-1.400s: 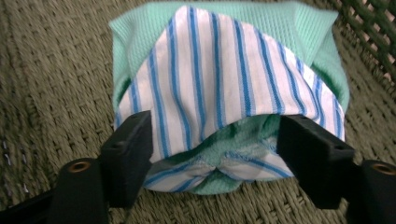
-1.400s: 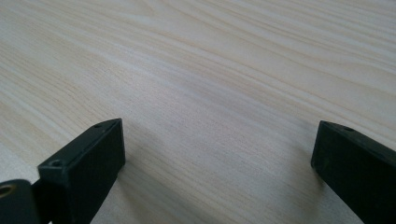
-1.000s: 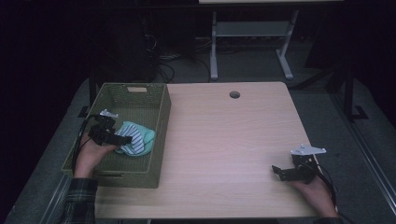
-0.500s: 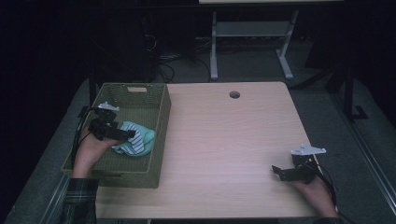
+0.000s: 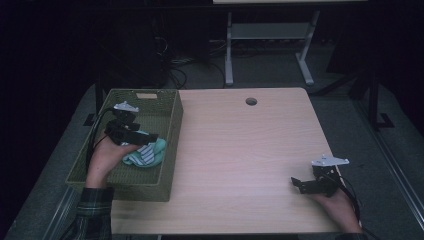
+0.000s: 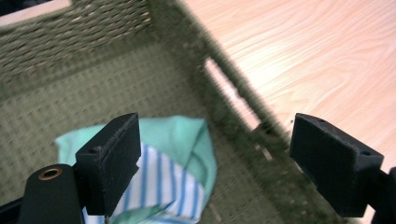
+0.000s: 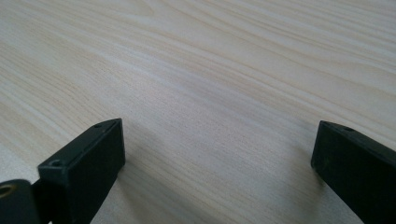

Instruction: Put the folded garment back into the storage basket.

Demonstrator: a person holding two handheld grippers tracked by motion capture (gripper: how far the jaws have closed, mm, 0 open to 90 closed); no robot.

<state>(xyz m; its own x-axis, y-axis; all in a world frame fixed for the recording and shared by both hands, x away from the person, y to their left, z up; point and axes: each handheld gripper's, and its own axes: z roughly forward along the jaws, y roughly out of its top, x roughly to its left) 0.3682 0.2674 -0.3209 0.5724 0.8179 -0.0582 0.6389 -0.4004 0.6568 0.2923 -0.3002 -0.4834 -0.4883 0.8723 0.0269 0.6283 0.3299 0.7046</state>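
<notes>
**Left gripper spread above cloth in basket**

The left gripper (image 5: 145, 136) hangs over the olive-green woven rectangular basket (image 5: 172, 125), its jaws spread wide with nothing between them. Just below lies the crumpled mint-green cloth with blue-and-white stripes (image 6: 187, 144), on the basket floor near its right wall. The right gripper (image 5: 299, 183) rests on the light wooden desk (image 5: 240, 145), jaws likewise wide apart.

Left gripper view: cloth (image 6: 173, 158) partly hidden behind the near jaw and cut off at the bottom edge; basket wall (image 6: 243, 121) between the jaws blurred, weave indistinct there
</notes>
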